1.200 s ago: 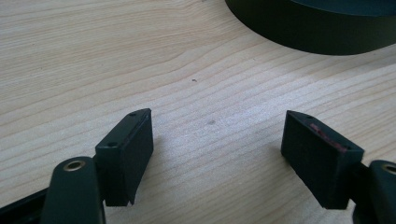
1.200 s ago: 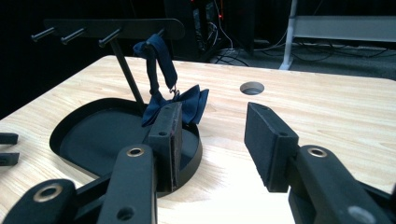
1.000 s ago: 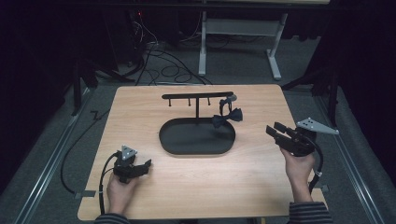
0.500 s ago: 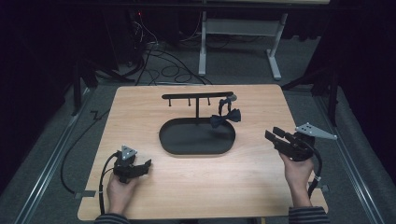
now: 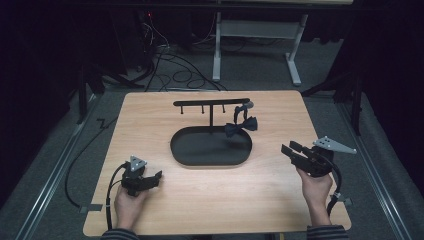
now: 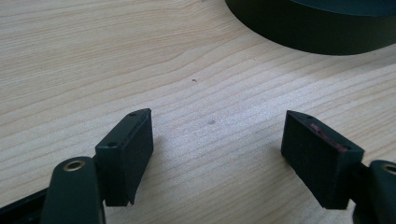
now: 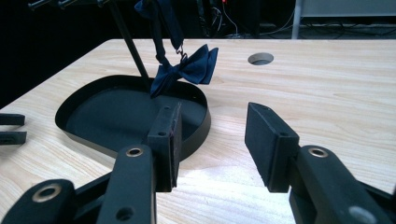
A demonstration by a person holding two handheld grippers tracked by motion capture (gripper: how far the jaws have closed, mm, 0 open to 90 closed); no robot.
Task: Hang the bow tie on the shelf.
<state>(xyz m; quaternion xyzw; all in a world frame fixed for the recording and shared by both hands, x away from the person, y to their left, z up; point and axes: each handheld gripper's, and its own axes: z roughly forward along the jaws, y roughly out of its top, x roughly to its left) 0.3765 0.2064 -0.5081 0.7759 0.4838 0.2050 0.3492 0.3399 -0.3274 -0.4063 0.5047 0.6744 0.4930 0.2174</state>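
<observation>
A black stand with an oval tray base [image 5: 211, 159] and a T-shaped hanger bar [image 5: 211, 102] sits mid-table. A dark blue bow tie [image 5: 240, 126] hangs by its strap from the bar's right end, and it dangles over the tray's rim [image 7: 187, 68]. My left gripper [image 5: 158, 177] rests low at the front left, open, with bare wood between its pads [image 6: 126, 156] and the tray wall [image 6: 308, 32] farther ahead. My right gripper [image 5: 289, 150] is held open at the right, off the table, pointing toward the tray [image 7: 93, 116].
The light wooden table [image 5: 210, 200] has a round cable hole [image 7: 260, 58] near its far edge. Cables [image 5: 170, 65] lie on the dark floor behind, beside a white table leg frame [image 5: 295, 60]. Metal rails [image 5: 55, 175] run along both sides.
My right gripper has drawn back toward the front right and sunk lower. The left gripper, the stand and the bow tie are unchanged.
</observation>
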